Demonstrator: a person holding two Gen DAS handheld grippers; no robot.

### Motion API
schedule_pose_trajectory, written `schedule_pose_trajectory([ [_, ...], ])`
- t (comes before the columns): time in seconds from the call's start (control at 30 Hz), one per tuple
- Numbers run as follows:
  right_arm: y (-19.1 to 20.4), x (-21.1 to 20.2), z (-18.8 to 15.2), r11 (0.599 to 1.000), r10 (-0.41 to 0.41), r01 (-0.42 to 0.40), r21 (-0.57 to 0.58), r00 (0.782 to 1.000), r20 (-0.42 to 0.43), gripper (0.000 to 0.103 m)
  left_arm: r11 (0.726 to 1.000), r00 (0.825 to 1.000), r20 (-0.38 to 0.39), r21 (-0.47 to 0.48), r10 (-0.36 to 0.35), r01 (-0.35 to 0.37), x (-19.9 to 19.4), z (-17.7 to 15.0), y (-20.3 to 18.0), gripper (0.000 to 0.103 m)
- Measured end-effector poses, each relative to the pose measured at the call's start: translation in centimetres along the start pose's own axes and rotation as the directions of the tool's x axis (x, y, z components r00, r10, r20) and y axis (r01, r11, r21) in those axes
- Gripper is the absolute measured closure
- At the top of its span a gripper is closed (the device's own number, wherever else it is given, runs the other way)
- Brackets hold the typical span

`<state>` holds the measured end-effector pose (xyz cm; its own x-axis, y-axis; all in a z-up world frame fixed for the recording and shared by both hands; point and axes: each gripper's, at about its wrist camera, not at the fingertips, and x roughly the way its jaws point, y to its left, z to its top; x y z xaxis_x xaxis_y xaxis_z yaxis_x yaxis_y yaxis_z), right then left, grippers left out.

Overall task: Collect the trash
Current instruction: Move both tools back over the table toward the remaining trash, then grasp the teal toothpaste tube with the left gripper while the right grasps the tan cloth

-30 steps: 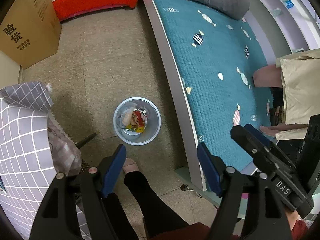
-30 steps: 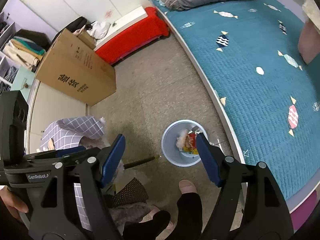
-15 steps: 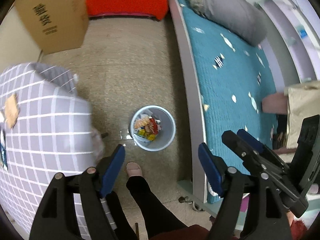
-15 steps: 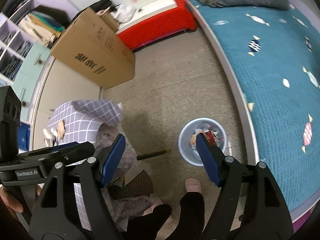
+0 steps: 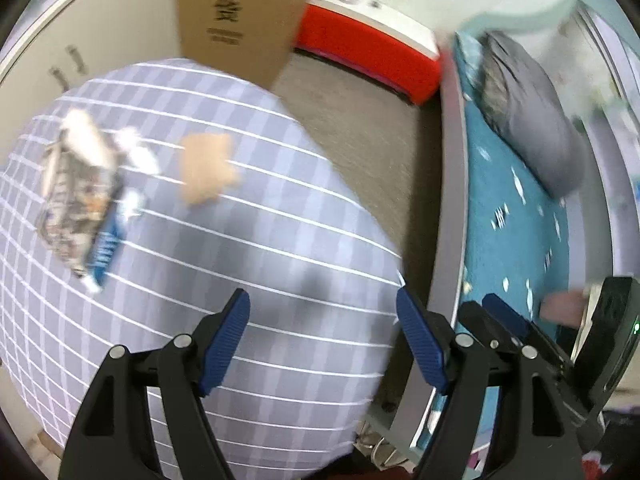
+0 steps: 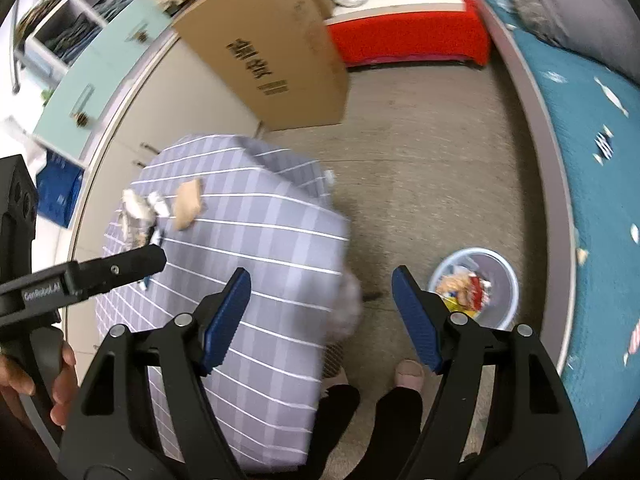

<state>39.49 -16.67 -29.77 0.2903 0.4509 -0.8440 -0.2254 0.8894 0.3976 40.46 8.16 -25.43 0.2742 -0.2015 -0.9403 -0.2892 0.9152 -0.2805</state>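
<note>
Several pieces of trash lie on a small table under a grey checked cloth [image 5: 248, 240]: a crumpled printed wrapper [image 5: 76, 204], a blue packet [image 5: 106, 250] and a tan paper scrap [image 5: 204, 174]. My left gripper [image 5: 322, 312] hangs open above the cloth's near side, nothing between its pads. My right gripper [image 6: 320, 284] is open too and holds nothing, over the table's right edge. On the floor to its right stands a pale round bin [image 6: 506, 276] with wrappers inside. The tan scrap [image 6: 188, 200] and wrapper [image 6: 134, 206] also show in the right wrist view, beyond the left gripper's finger [image 6: 132, 262].
A big cardboard box [image 6: 280, 60] leans behind the table. A red bench [image 6: 404, 36] stands at the far wall. A bed with a teal cover [image 6: 592, 168] and a grey duvet [image 5: 532, 112] runs along the right. The person's feet [image 6: 408, 372] stand between table and bin.
Both views have swung left from the bin and floor onto the checked table. The trash on the cloth has come into view; the bin has left the left wrist view. Both grippers stayed open.
</note>
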Motion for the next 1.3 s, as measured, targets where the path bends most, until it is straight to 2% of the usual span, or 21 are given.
schedule_pose_trajectory([
  [0.1,3.8,2.2,0.7,0.999,0.010,-0.010,-0.040,1.000,-0.007,0.031,0.999,0.999,0.018,0.006,0.033,-0.033,-0.8,1.0,3.1,0.029],
  [0.27,8.8,5.4,1.6,0.997,0.016,-0.018,-0.071,1.000,-0.027,0.031,0.992,0.994,0.017,0.070,0.108,-0.109,-0.6,1.4,8.0,0.029],
  [0.4,11.4,7.4,2.0,0.997,0.014,-0.017,-0.077,0.999,-0.044,0.031,0.989,0.994,0.002,0.095,0.111,-0.110,0.3,2.3,11.0,0.030],
  [0.5,12.6,8.4,2.1,0.997,0.007,-0.011,-0.076,0.999,-0.051,0.031,0.988,0.995,-0.024,0.117,0.101,-0.097,1.4,2.8,12.3,0.039],
  [0.63,13.5,9.6,2.5,0.998,-0.005,0.001,-0.068,0.998,-0.059,0.031,0.976,0.991,-0.046,0.184,0.126,-0.116,3.3,3.3,13.0,0.042],
  [0.67,13.7,9.9,2.6,0.998,-0.008,0.004,-0.067,0.998,-0.060,0.031,0.971,0.989,-0.048,0.206,0.137,-0.125,3.7,3.4,13.1,0.047],
  [0.73,14.1,10.4,2.9,0.998,-0.015,0.011,-0.066,0.998,-0.062,0.031,0.972,0.989,-0.079,0.212,0.124,-0.105,4.4,3.5,13.3,0.070],
  [0.77,14.2,10.7,2.9,0.998,-0.018,0.014,-0.066,0.998,-0.064,0.031,0.973,0.989,-0.093,0.209,0.118,-0.096,4.7,3.6,13.4,0.090],
  [0.87,14.7,11.4,3.3,0.997,-0.022,0.018,-0.069,0.997,-0.067,0.031,0.984,0.993,-0.112,0.173,0.047,-0.027,4.9,3.9,14.4,0.098],
  [1.03,16.4,13.1,4.0,0.995,-0.025,0.017,-0.098,0.997,-0.076,0.031,0.996,0.998,-0.056,0.091,-0.012,0.017,2.7,4.6,16.6,0.099],
  [1.23,18.8,15.7,4.7,0.981,-0.064,0.048,-0.190,0.995,-0.078,0.031,0.998,1.000,0.013,0.064,0.001,-0.002,0.1,4.9,18.4,0.100],
  [1.27,19.0,16.1,4.8,0.977,-0.077,0.059,-0.204,0.994,-0.080,0.032,0.998,1.000,0.018,0.063,0.007,-0.008,-0.2,4.6,18.6,0.100],
  [1.3,19.2,16.7,4.8,0.973,-0.095,0.075,-0.220,0.992,-0.084,0.041,0.998,1.000,0.022,0.058,0.011,-0.012,-0.4,4.6,18.7,0.100],
])
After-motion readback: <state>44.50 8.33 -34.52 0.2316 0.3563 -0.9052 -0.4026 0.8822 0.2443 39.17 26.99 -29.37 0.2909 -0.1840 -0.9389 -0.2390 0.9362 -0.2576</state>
